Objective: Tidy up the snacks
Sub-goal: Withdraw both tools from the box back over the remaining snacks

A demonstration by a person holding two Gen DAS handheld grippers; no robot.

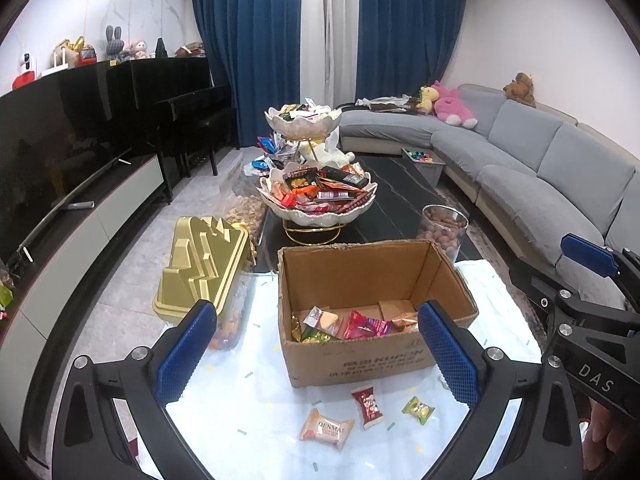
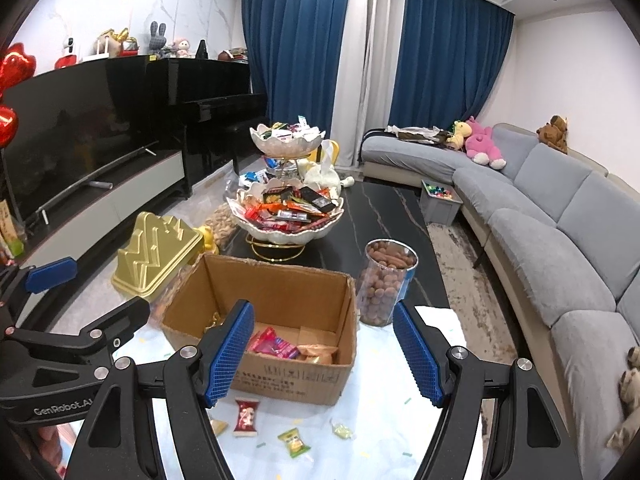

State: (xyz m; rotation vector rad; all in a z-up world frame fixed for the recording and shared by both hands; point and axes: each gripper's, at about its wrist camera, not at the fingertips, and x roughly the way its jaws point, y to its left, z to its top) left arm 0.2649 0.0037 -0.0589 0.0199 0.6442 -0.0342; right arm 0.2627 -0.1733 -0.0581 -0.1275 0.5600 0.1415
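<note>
While several wrapped snacks already lie in the bottom of the open cardboard box (image 1: 372, 280), a few are loose on the white cloth (image 1: 256, 400) in front of it: a peach-coloured packet (image 1: 326, 434), a red-and-white packet (image 1: 368, 406) and a green candy (image 1: 418, 410). The right wrist view shows one more small pale wrapper (image 2: 343, 431) on the cloth, off to the right of the green one.

Left gripper (image 1: 316, 354) hovers above the cloth just short of the box front, jaws spread wide, nothing between the pads. Right gripper (image 2: 324, 356) is likewise spread and empty, held beside the left one, its view looking down into the box.

Judged step: between pick-ups, with loose pieces on the cloth waiting to go into the box; sorting looks partly done.

Next move, as a guess: lower one gripper onto a loose packet, probably the red-and-white one nearest the box wall, close on its thin crinkly edge, lift over the front wall and release inside. Flat wrappers on cloth may slip or drag the fabric.

Further out: gold mountain-shaped lid (image 1: 204, 268) on a container left of the box, clear jar of nuts (image 1: 442, 232) behind right, two-tier snack bowl stand (image 1: 316, 196) on the dark table, grey sofa (image 1: 540, 168) along the right
</note>
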